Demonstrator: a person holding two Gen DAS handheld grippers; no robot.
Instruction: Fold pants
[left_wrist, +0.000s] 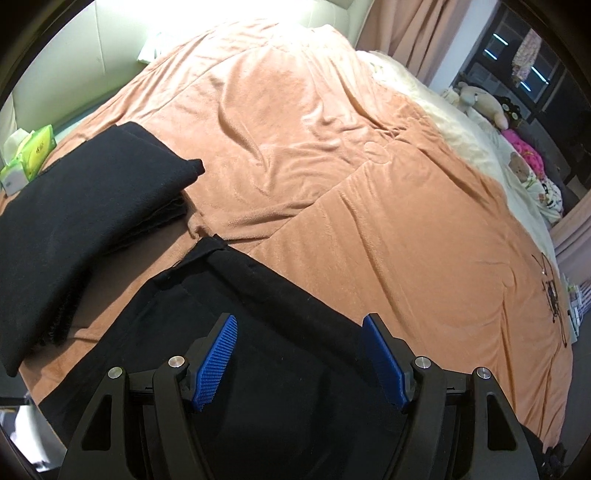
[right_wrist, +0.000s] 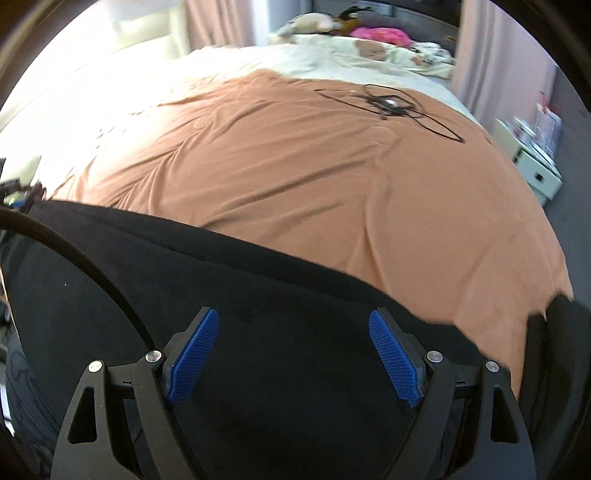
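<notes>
Black pants (left_wrist: 280, 310) lie spread on the orange blanket (left_wrist: 332, 166) at the near edge of the bed; they also show in the right wrist view (right_wrist: 221, 280). My left gripper (left_wrist: 300, 325) is open above the pants, near their hemmed edge, holding nothing. My right gripper (right_wrist: 293, 319) is open above the pants, empty. A folded black garment (left_wrist: 85, 199) lies to the left of the pants in the left wrist view.
A green tissue pack (left_wrist: 29, 151) sits at the bed's far left. Stuffed toys and pink fabric (left_wrist: 517, 122) lie by the cream bedding. A tangle of black cord (right_wrist: 391, 105) lies on the blanket. A white box (right_wrist: 535, 173) stands off the bed's right side.
</notes>
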